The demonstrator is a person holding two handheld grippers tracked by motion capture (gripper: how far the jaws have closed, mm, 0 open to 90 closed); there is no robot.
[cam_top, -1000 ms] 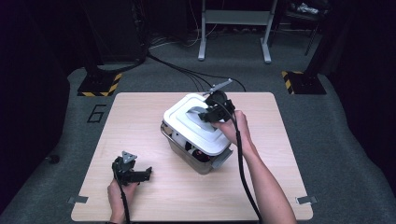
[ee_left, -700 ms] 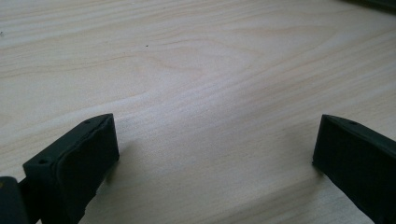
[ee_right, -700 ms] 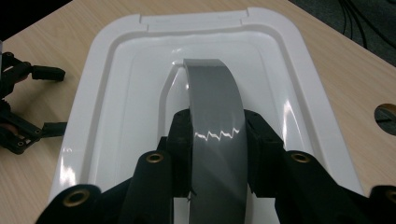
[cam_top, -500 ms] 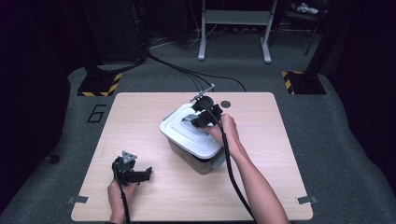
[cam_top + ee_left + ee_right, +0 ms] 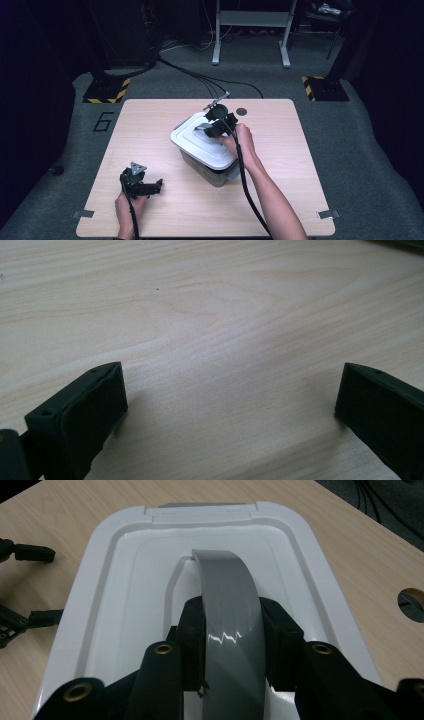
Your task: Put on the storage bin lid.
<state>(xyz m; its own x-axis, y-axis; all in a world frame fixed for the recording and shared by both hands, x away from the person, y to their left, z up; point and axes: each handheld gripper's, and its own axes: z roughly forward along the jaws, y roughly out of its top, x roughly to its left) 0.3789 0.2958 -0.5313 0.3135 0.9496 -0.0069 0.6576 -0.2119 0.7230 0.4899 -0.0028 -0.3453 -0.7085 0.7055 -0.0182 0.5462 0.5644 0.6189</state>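
Right gripper's got the bin by its handle

Left of the bin, the left gripper [image 5: 141, 186] idles on the surface [image 5: 150, 130], jaws spread, nothing between them. The bin [image 5: 205, 150] sits mid-surface, long axis diagonal, far-left to near-right. The right gripper [image 5: 231, 647] is clamped on its grey handle [image 5: 227, 600]; I'd stay centred and lift straight up.

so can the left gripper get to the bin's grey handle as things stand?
Probably not: the right gripper is clamped on the grey handle. The left gripper, open, sits apart on the table.
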